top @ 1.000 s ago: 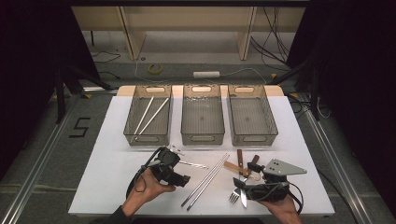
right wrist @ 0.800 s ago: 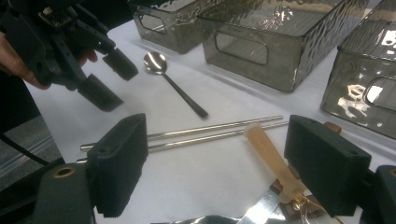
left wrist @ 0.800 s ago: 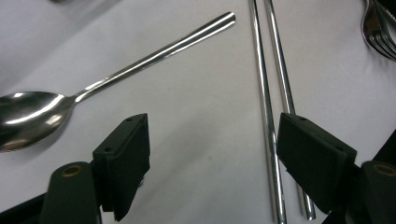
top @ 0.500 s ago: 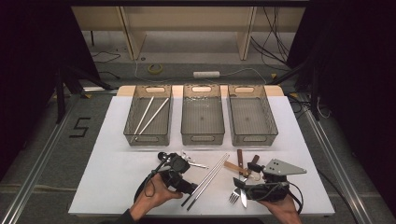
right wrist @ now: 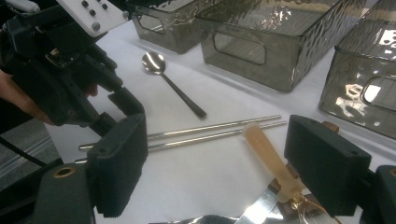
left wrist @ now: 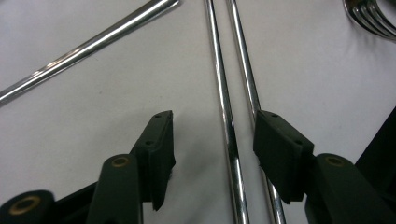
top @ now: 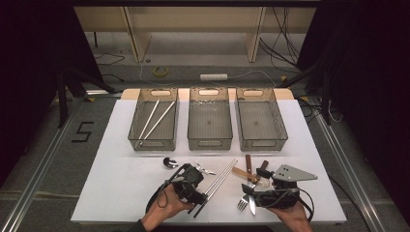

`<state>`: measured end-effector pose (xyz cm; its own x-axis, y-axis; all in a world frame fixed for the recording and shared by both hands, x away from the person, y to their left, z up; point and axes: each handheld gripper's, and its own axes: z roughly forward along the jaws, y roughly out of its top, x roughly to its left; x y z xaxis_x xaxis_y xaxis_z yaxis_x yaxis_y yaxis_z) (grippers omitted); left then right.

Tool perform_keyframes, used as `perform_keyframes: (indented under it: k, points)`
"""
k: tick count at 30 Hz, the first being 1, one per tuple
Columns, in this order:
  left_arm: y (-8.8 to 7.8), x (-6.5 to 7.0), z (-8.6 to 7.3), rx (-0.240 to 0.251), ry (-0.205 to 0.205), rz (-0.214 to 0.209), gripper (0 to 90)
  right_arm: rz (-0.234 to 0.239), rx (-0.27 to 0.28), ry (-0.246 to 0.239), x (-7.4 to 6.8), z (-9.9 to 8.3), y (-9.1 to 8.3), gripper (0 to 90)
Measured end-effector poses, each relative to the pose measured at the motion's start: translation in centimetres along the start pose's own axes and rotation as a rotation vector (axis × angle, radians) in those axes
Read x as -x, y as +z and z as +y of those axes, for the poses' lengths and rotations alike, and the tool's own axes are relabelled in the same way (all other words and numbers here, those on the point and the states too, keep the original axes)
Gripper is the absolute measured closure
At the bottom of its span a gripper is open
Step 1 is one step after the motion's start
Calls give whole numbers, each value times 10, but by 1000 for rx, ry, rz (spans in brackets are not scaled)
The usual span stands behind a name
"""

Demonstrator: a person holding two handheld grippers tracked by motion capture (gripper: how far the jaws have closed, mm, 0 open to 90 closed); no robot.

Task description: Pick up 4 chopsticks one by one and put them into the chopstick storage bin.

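Two steel chopsticks (top: 220,180) lie side by side on the white table (top: 121,193), slanting toward the front. My left gripper (top: 202,191) is lowered over their near end. Its jaws have just been closing. In the left gripper view (left wrist: 217,144), one chopstick (left wrist: 225,116) runs up the gap between the pads. The other (left wrist: 246,84) passes along the inner edge of the right pad (left wrist: 280,149). Neither pad presses on them. My right gripper (top: 249,192) rests at the front right, open (right wrist: 215,172), with a beige-handled knife (right wrist: 268,151) lying between its jaws.
Three grey bins stand in a row at the back; the left bin (top: 153,142) holds two white chopsticks (top: 155,118). A spoon (top: 170,162) lies left of the steel chopsticks. A fork (top: 243,203), a knife (top: 252,207) and wooden-handled pieces (top: 248,166) lie near the right gripper.
The left hand has moved right and down onto the near end of the steel chopsticks, and its jaws have narrowed. The right gripper has stayed put.
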<state>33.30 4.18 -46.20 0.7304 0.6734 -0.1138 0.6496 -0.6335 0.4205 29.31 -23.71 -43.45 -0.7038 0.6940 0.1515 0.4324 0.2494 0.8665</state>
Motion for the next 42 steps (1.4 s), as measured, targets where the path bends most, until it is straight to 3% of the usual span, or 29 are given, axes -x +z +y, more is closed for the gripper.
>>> perform_keyframes:
  k: [12,24,36,42]
  points:
    - [4,3,-1,-28,42,58,637,-1,-1,-1,0,0,0,227]
    - [5,8,-1,-31,62,86,773,-3,-5,-4,0,0,0,230]
    - [4,2,-1,-22,7,48,840,-4,-7,-2,-1,0,1,231]
    - [4,1,-2,-12,3,40,843,-2,-6,-3,0,0,0,231]
